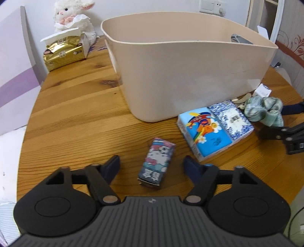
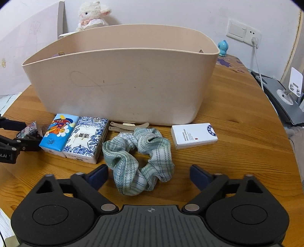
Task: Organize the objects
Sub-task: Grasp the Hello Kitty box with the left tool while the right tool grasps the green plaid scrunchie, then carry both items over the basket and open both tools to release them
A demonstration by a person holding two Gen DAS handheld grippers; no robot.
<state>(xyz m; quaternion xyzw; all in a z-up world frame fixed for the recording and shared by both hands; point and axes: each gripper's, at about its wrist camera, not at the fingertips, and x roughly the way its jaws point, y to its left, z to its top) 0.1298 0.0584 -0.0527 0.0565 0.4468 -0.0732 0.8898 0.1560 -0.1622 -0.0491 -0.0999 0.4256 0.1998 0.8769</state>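
A beige plastic bin (image 1: pixel 190 76) stands on the round wooden table (image 1: pixel 76 114); it also shows in the right wrist view (image 2: pixel 121 83). My left gripper (image 1: pixel 152 165) is open, its fingers on either side of a small cartoon-cat tissue pack (image 1: pixel 156 161). Beside it lie a blue cartoon tissue pack (image 1: pixel 205 131) and a blue-and-white patterned pack (image 1: pixel 233 117). My right gripper (image 2: pixel 149 174) is open around a green plaid scrunchie (image 2: pixel 138 155). A white card box (image 2: pixel 193 134) and beige hair clips (image 2: pixel 127 127) lie by the bin's base.
A gold tissue packet (image 1: pixel 64 53) and a white plush lamb (image 1: pixel 74 17) sit at the table's far left. A blue figurine (image 2: pixel 222 47) stands behind the bin. A phone stand (image 2: pixel 292 85) and dark device sit off the table's right edge.
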